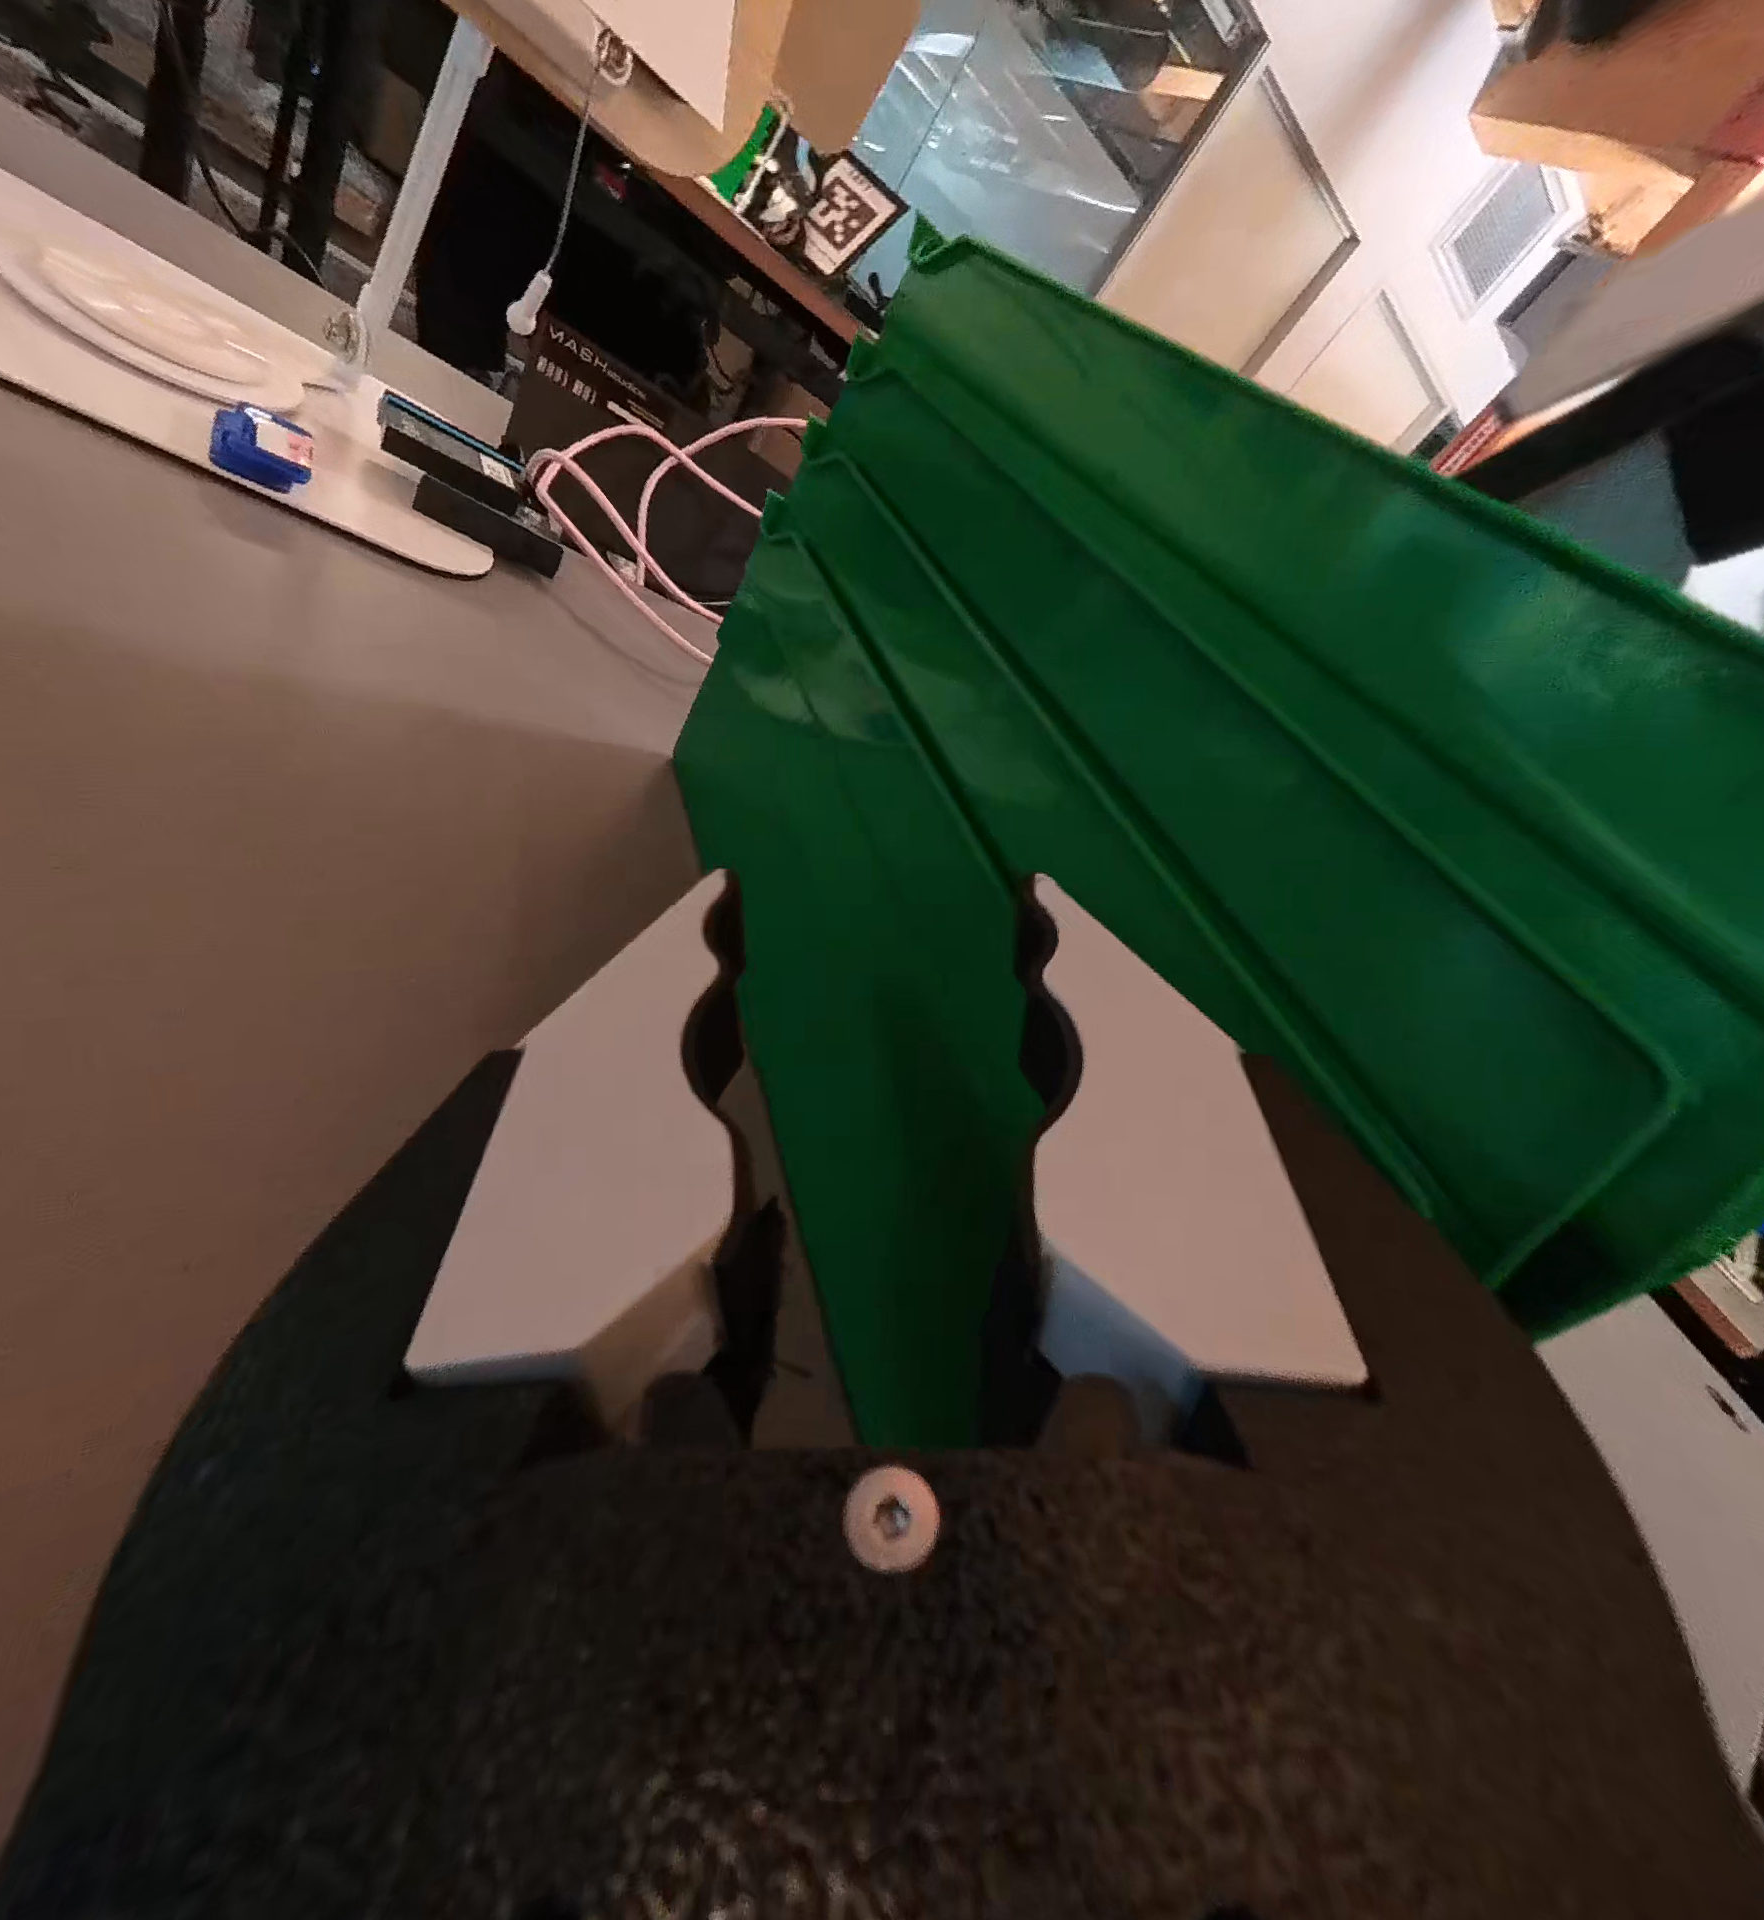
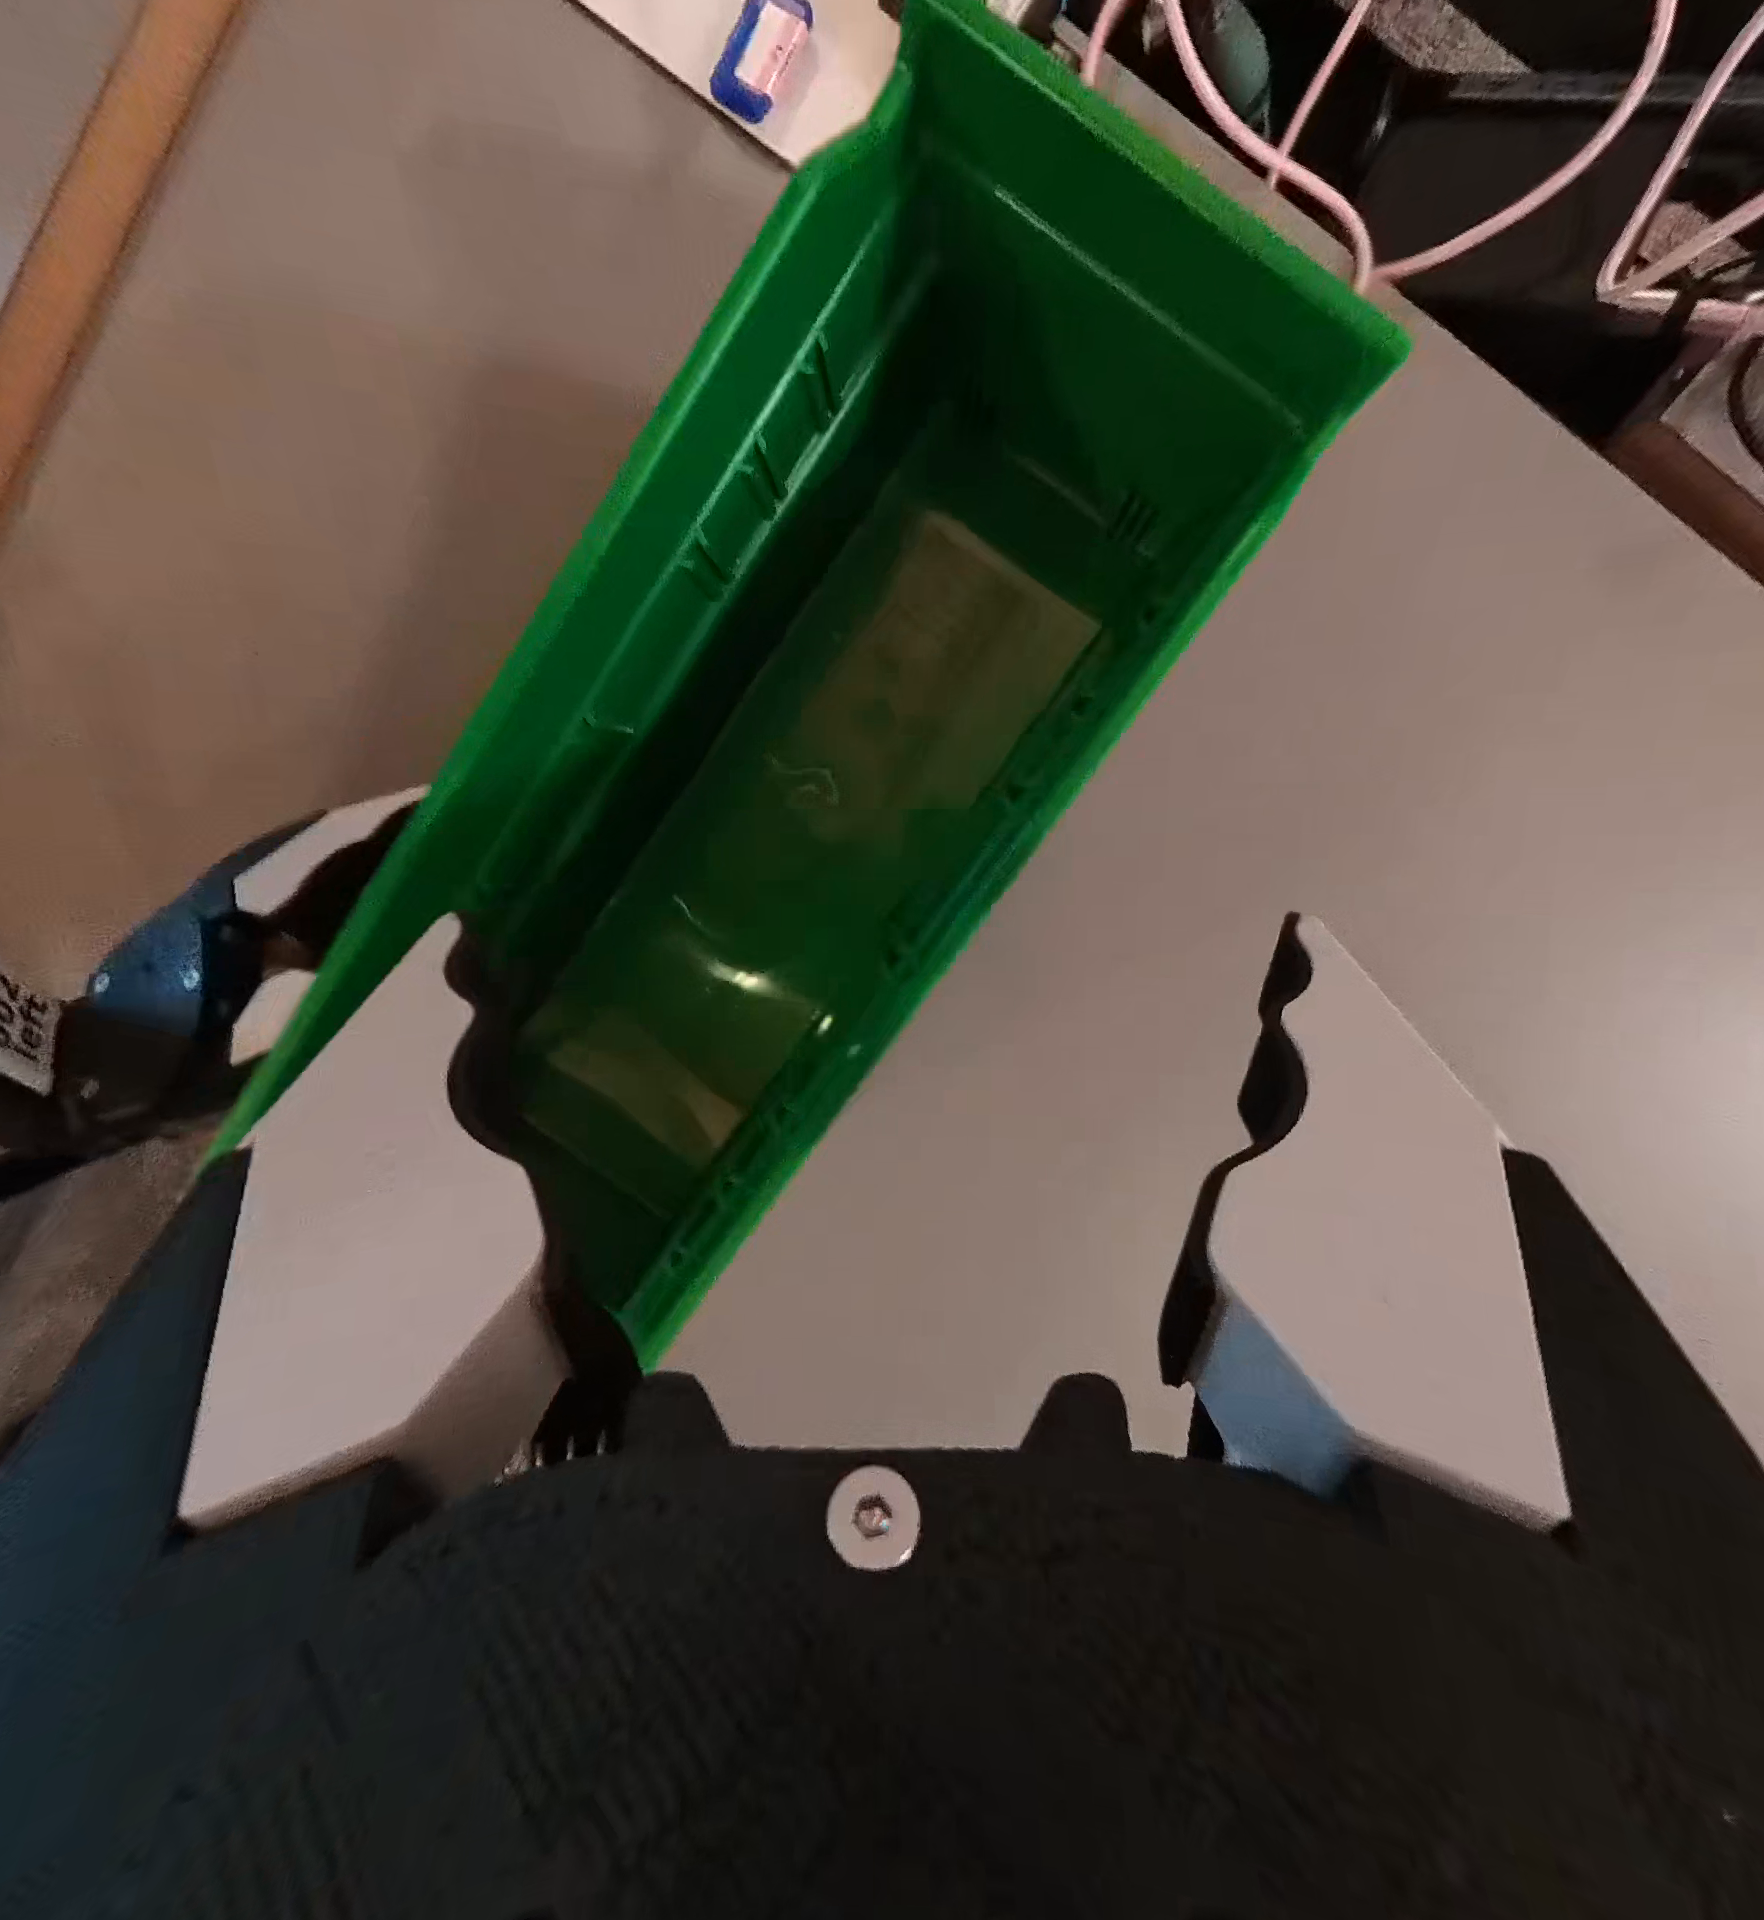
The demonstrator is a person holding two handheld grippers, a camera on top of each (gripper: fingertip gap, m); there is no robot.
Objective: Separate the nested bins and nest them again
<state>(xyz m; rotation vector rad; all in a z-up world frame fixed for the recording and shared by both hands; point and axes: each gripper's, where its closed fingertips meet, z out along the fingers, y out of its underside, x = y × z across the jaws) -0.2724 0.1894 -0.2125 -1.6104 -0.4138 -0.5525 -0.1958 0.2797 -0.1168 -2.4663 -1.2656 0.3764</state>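
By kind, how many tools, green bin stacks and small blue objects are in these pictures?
Tools: 2 (left tool, right tool)
Green bin stack: 1 (I cannot tell how many bins are nested in it)
Small blue object: 1
Total: 4

Bins above table

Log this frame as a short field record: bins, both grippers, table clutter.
bins: green bins, nested stack, tilted, lifted over the grey table
left gripper: left gripper shut on the stack's wall
right gripper: right gripper open; one of its fingers at the stack's near end
interior: top bin empty
clutter: blue item, pink cables at the table's far edge
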